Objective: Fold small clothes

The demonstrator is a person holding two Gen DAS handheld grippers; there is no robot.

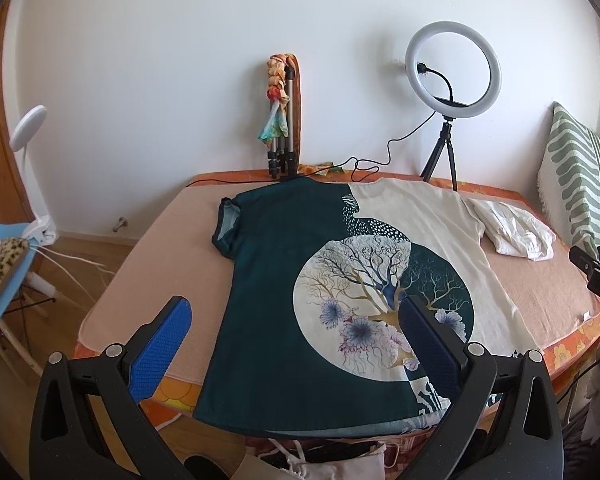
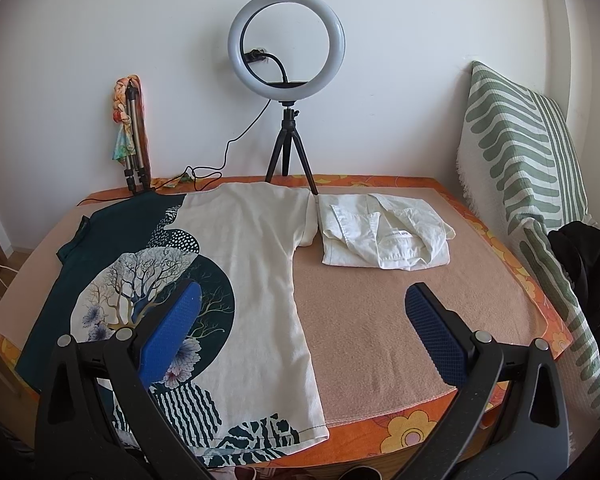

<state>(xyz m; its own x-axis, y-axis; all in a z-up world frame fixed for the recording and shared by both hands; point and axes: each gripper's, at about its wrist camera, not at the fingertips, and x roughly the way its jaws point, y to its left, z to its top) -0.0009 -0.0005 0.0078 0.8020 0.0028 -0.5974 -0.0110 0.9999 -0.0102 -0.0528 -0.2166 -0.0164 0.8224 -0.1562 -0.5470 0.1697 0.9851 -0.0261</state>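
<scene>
Both your grippers are hanging over the near edge with nothing in them. The left gripper [image 1: 296,336] has its two blue-padded fingers [image 1: 160,350] spread wide, hovering above the hem end of the t-shirt [image 1: 284,280], one finger out over the dark green side and the other over the round tree print. The right gripper [image 2: 300,328] is just as wide apart: its left finger [image 2: 168,334] sits above the print, the other finger above bare blanket [image 2: 380,320] to the right of the shirt. Neither one is touching cloth as far as you can see.

So there are two garments in total. The one t-shirt, half dark green and half cream, lies spread flat, hem toward you and hanging a bit over the front edge, neck toward the wall, both short sleeves out to the sides. The one white shirt [image 2: 384,236] is already folded into a rough bundle at the far right, just beside the cream sleeve.

Everything sits on a peach blanket over an orange flowered cover [image 2: 412,432]; I can't tell what's underneath.

At the back wall you've got one ring light [image 2: 286,42] on a small black tripod, one folded tripod [image 1: 282,124] with a colourful scarf tied on it, and one cable [image 1: 380,156] trailing between them. One green-striped cushion [image 2: 520,168] leans up at the right.
</scene>
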